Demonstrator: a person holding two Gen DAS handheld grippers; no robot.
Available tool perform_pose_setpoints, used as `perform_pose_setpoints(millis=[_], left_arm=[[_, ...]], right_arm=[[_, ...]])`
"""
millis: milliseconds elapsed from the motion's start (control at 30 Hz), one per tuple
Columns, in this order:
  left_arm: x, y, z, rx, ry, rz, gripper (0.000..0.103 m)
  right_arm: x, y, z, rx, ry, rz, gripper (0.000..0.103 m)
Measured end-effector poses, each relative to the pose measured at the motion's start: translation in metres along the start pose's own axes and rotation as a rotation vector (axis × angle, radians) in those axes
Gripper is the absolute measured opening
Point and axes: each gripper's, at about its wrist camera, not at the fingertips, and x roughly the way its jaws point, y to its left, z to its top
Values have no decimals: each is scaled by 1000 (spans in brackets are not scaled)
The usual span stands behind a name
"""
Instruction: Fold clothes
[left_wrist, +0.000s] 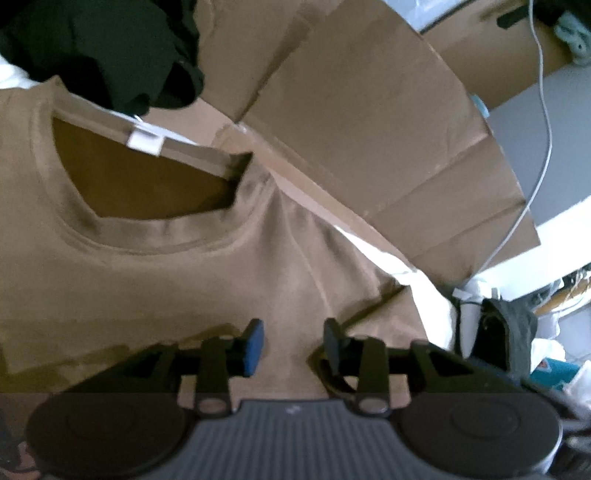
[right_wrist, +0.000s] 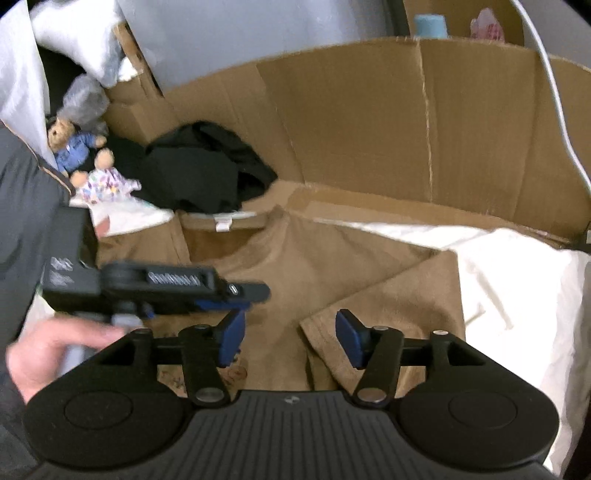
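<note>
Tan T-shirt: we see it lying flat on flattened cardboard, collar away from us, one sleeve already folded inward.
Left gripper: jaws spread, nothing between them, low over the chest.
Right gripper: jaws spread, empty, above the folded sleeve edge.
Risk: we judge that pinching one layer only would drag the fold askew.
Black garment: touches the collar; could snag.

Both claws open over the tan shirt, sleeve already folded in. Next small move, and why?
Probably lower the right claw onto the folded sleeve edge and pinch it. Both claws stand open with nothing gripped; the left claw hovers over the shirt, which lies flat below the collar, not yet folded lengthwise.
</note>
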Motion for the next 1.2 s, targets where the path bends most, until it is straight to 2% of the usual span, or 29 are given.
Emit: perform_pose_setpoints(millis=[100,167,367,533,567,600,633,667,767,900,933,967,1033,1100,1200], left_arm=[[8,-7,-4,41,6,9,45],[14,-12,-6,63,18,7,45],[28,-26,-13,141,17,34,54],[32,-33,-13,157,15,47,54],[33,-34,-13,156,16,47,48],[34,-35,-14,157,19,46,30],[36,-35,-14,153,32,42,17],[39,-33,-15,139,54,33,9],[40,-35,-19,151,55,43,7],[30,-32,-15,131,37,19,4],[27,-31,-13,131,30,15,4],[23,-29,-11,126,20,12,4],[17,-25,-9,111,4,12,4],[13,-20,-7,98,-12,18,4],[14,-14,-8,84,-14,31,5]], right_arm=[[-2,-10,-7,-13,2,-60,62],[-2,-19,-21,-26,39,-86,62],[-10,-27,-68,-123,129,-99,62],[-14,-29,-89,-190,150,-119,62],[-15,-28,-93,-212,142,-125,62],[-15,-25,-94,-224,135,-121,62],[-15,-23,-96,-236,128,-116,62],[-14,-18,-97,-252,123,-104,62],[-6,-1,-100,-295,138,-65,62],[7,13,-112,-337,147,-76,61],[11,15,-115,-338,152,-81,56],[11,14,-115,-347,157,-82,32],[12,14,-116,-366,165,-82,14],[13,14,-116,-384,173,-82,7],[10,13,-119,-411,177,-76,6]])
